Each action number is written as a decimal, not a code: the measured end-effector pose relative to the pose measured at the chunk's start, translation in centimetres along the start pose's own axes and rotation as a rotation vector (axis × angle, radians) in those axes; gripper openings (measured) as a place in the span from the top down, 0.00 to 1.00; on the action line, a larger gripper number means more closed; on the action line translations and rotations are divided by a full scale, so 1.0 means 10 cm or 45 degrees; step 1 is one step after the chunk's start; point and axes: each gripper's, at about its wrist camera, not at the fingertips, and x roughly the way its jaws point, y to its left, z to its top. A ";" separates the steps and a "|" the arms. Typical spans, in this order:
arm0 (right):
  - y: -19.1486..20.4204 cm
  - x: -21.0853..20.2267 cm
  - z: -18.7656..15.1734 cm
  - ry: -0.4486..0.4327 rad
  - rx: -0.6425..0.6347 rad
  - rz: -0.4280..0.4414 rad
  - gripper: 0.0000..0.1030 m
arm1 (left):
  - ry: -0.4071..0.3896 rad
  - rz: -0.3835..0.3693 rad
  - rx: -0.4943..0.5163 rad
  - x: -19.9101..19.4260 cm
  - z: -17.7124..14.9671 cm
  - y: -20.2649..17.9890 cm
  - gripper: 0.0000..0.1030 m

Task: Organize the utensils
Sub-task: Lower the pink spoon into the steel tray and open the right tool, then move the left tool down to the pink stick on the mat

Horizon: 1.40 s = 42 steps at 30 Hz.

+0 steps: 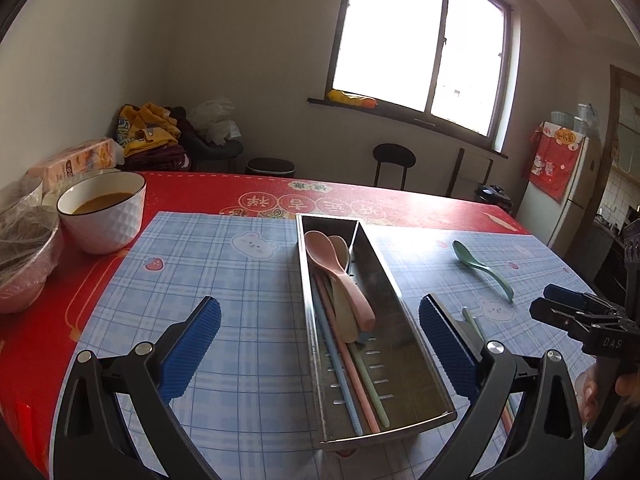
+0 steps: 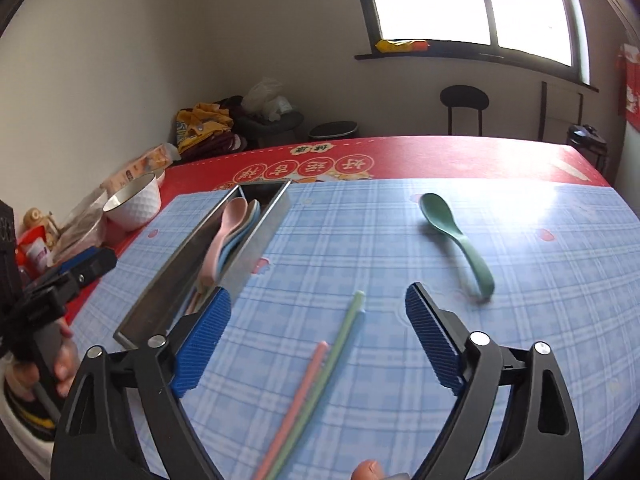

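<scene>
A long steel utensil tray (image 1: 404,316) lies on the blue checked mat (image 1: 224,280). It holds a pink spoon (image 1: 344,276), other spoons under it and several coloured chopsticks (image 1: 352,376). My left gripper (image 1: 320,344) is open and empty, its blue pads either side of the tray's near half. A green spoon (image 2: 460,240) lies on the mat to the tray's right. Loose chopsticks (image 2: 320,376), pink, green and blue, lie on the mat between the pads of my right gripper (image 2: 318,332), which is open and empty. The tray also shows in the right wrist view (image 2: 264,232).
A white bowl of brown liquid (image 1: 102,212) stands at the mat's left edge on the red tablecloth (image 1: 400,196). Plastic-covered bowls (image 1: 24,248) and a tissue pack (image 1: 76,164) sit further left. Stools and a fridge stand beyond the table.
</scene>
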 end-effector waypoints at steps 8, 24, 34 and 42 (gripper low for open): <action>-0.34 -0.43 -0.26 -0.119 0.038 0.121 0.14 | 0.005 -0.002 0.191 -0.28 -0.21 -0.74 0.06; -0.58 -0.42 -0.29 -0.149 -0.040 -0.124 0.14 | 0.199 -0.016 0.339 -0.09 -0.53 -1.57 0.39; -0.81 -0.39 -0.32 -0.163 0.065 -0.064 0.14 | 0.394 -0.089 0.330 0.22 -0.65 -1.76 0.73; -0.88 -0.45 -0.34 -0.181 0.118 -0.006 0.14 | 0.485 -0.070 0.306 0.40 -0.70 -1.78 0.86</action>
